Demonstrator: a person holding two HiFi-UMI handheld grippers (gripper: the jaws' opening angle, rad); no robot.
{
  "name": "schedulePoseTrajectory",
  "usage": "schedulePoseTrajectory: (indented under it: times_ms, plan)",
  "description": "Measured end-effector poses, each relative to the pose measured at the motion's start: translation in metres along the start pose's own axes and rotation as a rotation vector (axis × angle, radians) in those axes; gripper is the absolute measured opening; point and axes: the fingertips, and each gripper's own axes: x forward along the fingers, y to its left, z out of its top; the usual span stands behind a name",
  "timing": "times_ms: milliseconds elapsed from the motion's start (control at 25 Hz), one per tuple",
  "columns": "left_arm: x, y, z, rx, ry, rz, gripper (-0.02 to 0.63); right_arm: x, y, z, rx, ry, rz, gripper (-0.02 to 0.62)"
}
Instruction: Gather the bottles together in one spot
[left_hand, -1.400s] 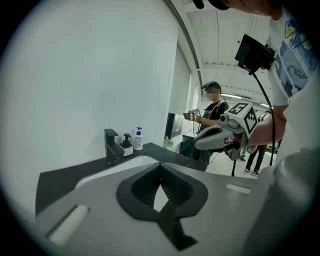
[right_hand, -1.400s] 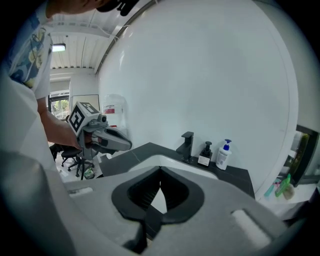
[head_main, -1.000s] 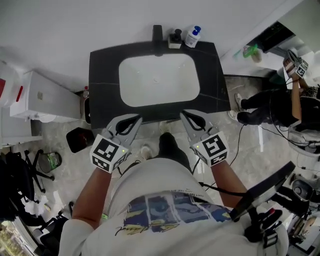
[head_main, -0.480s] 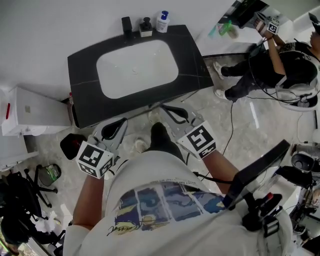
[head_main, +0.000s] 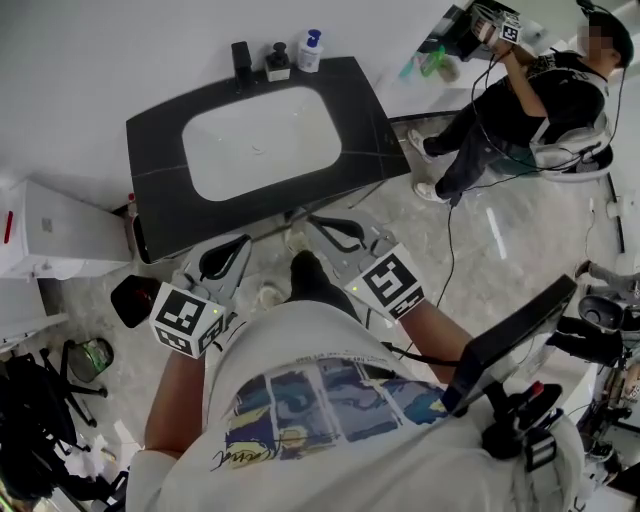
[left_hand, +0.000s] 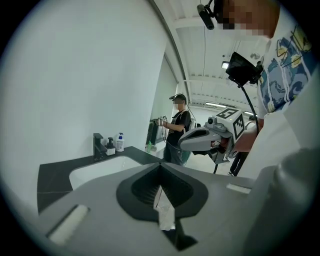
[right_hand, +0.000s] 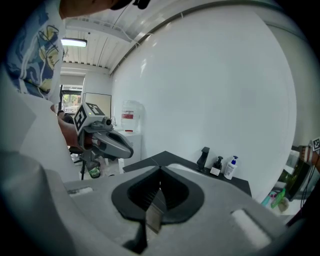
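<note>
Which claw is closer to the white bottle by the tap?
Right. The right gripper is before the counter, in line with the white bottle; the left gripper sits farther left.

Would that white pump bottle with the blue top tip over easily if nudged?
Probably tippy: the white pump bottle stands tall and narrow on the black counter. It looks like smooth plastic, so perhaps slippery. Its fill is hidden, so weight is uncertain.

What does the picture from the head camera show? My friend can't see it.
A person looks down at a left gripper and right gripper, both shut and empty, held short of a black counter with a white sink. A white bottle and a dark bottle stand beside the tap at its back edge.
</note>
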Motion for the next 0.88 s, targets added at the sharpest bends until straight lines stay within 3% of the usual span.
schedulePoseTrajectory:
  times_ms: [880]
  plan:
    - [-0.005, 0.01, -0.004, -0.001, 0.019, 0.048, 0.002, 0.003, 0.004, 0.0, -0.011, 0.004, 0.008, 0.0]
